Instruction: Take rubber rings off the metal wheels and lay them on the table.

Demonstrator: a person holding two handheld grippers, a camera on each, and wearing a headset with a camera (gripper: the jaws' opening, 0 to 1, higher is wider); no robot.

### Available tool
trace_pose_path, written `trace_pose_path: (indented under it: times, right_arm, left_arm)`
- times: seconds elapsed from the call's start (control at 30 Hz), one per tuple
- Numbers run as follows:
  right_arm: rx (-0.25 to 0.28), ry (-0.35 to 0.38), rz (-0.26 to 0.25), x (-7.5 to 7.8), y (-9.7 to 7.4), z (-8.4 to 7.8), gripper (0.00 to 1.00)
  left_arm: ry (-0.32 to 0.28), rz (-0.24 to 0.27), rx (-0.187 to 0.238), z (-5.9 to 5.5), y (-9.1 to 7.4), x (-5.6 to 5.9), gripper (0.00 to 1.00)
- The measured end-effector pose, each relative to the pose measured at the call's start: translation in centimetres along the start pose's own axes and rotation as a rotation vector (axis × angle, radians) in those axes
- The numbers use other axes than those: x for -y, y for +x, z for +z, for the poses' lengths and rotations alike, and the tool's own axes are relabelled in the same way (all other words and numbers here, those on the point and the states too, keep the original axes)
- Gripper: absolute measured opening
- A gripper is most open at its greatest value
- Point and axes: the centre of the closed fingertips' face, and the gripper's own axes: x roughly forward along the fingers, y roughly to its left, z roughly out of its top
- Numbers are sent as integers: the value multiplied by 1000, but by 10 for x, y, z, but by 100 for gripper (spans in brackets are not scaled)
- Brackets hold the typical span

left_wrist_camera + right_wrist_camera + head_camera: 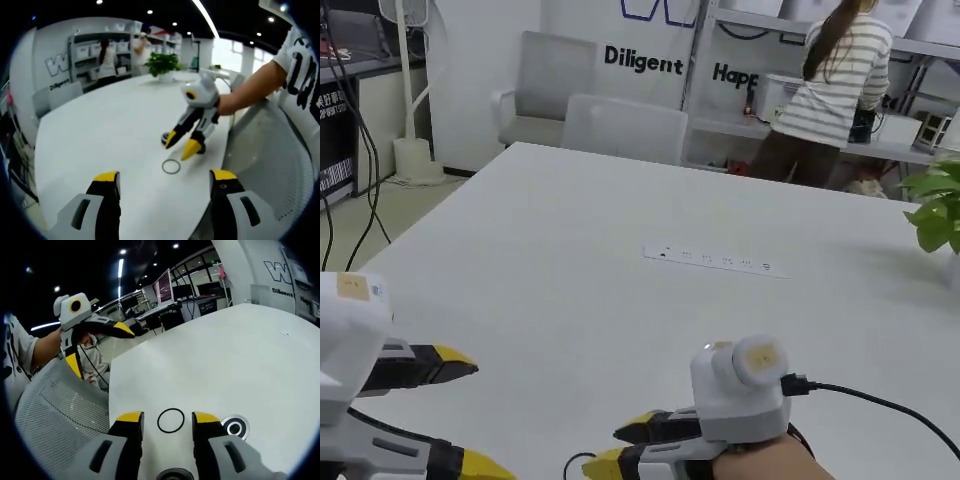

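Right gripper [168, 418] was wide open and empty. The rubber ring [158, 421] lay flat on the table [225, 355] between its jaws, metal wheel [234, 426] just beside. Left gripper [165, 175] gaped empty too; a power strip [715, 260] lay farther up.

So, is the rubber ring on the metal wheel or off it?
Off. The rubber ring lies flat on the table beside the metal wheel, not touching it.

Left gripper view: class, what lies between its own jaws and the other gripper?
A rubber ring lies flat on the table by the right gripper, in the left gripper view.
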Motion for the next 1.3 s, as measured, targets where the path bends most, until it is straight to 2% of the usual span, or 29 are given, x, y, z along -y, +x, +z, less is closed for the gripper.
trace_pose_path:
  times: [0.57, 0.97, 1.3]
  right_arm:
    - [62, 7, 16, -6, -12, 19, 40]
    - [109, 2, 2, 0, -32, 31, 41]
    - [122, -12, -14, 2, -48, 31, 42]
  left_arm:
    - [0, 2, -5, 0, 2, -3, 74]
    - [11, -1, -8, 7, 6, -4, 74]
    - [23, -8, -5, 13, 10, -2, 74]
